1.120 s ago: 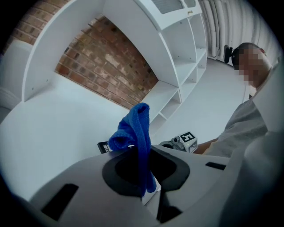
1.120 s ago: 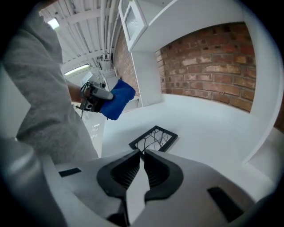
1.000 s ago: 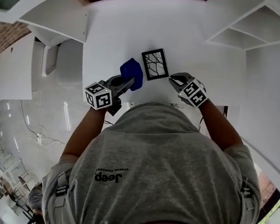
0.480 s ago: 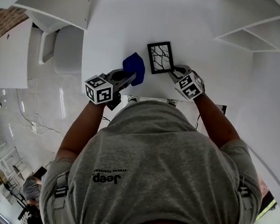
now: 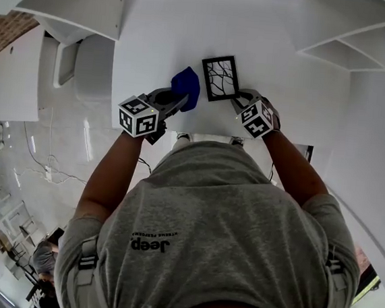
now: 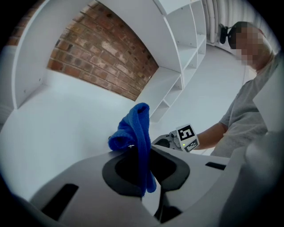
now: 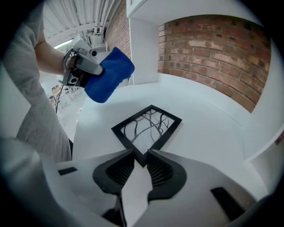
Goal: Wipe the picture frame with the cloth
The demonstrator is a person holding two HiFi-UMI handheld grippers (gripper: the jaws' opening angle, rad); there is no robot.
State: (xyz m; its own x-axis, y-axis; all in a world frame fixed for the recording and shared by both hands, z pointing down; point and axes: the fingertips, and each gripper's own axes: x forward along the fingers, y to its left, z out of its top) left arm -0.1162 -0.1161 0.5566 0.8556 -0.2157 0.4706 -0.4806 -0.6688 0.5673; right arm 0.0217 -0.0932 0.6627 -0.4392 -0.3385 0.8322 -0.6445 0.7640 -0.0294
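A black picture frame [image 5: 219, 78] with a branch drawing lies flat on the white table [image 5: 163, 32]. My right gripper [image 5: 238, 101] is at its near right corner. In the right gripper view that corner [image 7: 143, 156] sits between the jaws, which have just been opening and stand apart without pressing on it. My left gripper [image 5: 178, 102] is shut on a folded blue cloth [image 5: 186, 87], held just left of the frame and above the table. The cloth [image 6: 136, 126] stands up from the left jaws, and it [image 7: 108, 74] also shows in the right gripper view.
The table's near edge [image 5: 201, 132] runs just under both grippers. A white chair [image 5: 95, 73] stands left of the table. White shelves [image 5: 352, 43] are at the right, and a brick wall [image 7: 213, 48] is behind the table.
My right gripper has come down and forward to the frame's near corner. The left gripper with the cloth has sunk a little beside the frame.
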